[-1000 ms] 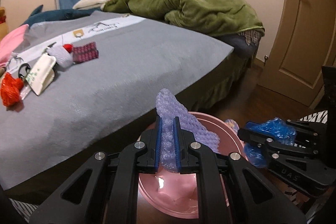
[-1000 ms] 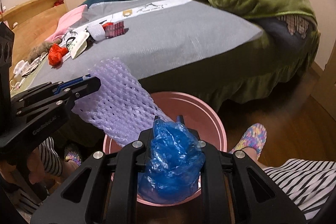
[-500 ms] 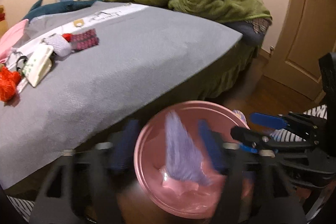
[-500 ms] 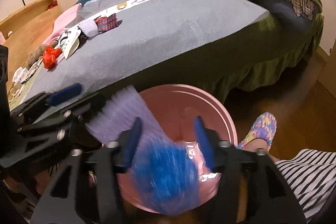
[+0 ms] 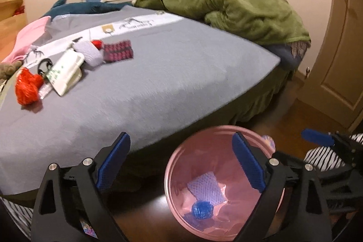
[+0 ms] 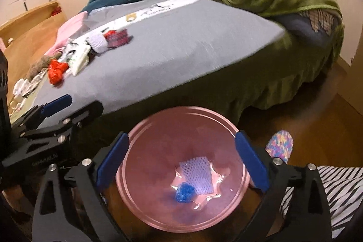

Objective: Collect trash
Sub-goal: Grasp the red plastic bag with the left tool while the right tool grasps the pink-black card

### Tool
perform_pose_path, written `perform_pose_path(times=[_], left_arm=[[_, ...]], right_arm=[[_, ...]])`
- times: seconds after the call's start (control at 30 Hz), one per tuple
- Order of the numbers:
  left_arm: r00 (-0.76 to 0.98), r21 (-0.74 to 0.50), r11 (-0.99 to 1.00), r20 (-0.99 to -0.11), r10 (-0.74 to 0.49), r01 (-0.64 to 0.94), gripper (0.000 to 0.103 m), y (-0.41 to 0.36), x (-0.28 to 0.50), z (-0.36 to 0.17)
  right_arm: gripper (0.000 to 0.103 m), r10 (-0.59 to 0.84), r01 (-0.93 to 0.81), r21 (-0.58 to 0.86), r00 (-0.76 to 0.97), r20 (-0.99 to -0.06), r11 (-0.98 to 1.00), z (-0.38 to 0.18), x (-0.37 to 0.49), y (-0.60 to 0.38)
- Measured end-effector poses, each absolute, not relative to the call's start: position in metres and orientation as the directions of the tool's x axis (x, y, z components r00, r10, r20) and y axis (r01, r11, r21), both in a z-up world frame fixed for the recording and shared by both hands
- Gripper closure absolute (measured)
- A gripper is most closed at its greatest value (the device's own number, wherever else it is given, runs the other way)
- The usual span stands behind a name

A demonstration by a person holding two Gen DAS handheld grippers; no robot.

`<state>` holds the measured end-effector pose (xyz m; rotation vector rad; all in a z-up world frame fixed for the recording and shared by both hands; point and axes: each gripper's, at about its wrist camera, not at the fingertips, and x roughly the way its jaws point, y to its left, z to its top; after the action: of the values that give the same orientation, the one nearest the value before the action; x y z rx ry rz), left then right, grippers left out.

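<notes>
A pink bin (image 5: 215, 151) (image 6: 181, 124) stands on the floor by the bed. Inside it lie a purple foam net (image 5: 205, 185) (image 6: 198, 170) and a crumpled blue plastic bag (image 5: 202, 209) (image 6: 185, 192). My left gripper (image 5: 180, 142) hovers over the bin's left rim, its jaws opening wide with nothing between them. Straight over the bin, my right gripper (image 6: 181, 140) has its jaws opening too, and nothing is between them. On the bed lie a red net (image 5: 27, 85), a white packet (image 5: 65, 70), a pale foam sleeve (image 5: 89, 52) and a dark red packet (image 5: 118, 50).
The grey bed (image 5: 170, 74) fills the far side, with a green blanket (image 5: 238, 8) heaped at its back. A door (image 5: 340, 49) stands at the right. A foot in a colourful slipper (image 6: 280, 145) and striped cloth (image 6: 335, 187) are beside the bin on the wooden floor.
Both grippers went from shut to open. The purple foam net left the left gripper and the blue bag left the right one; both now lie in the bin.
</notes>
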<state>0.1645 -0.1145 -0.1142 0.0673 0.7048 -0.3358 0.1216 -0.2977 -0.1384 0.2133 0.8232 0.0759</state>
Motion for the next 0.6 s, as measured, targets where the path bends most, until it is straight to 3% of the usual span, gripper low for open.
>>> perform_pose_path(times=[0.23,0.6], left_arm=[[0.823,-0.092,0.973,-0.521,-0.226,0.21,0.008,-0.073,0.16,-0.058],[0.933,-0.043,0.999,-0.36,0.01,-0.028,0.008,0.002,0.173,-0.002]], right_arm=[[0.005,0.206,-0.067,0.235,0.74,-0.64,0.97,-0.095,0.126,-0.269],[0.005,0.259,-0.188,0.187,0.815,-0.518,0.964,-0.044,0.163,-0.21]])
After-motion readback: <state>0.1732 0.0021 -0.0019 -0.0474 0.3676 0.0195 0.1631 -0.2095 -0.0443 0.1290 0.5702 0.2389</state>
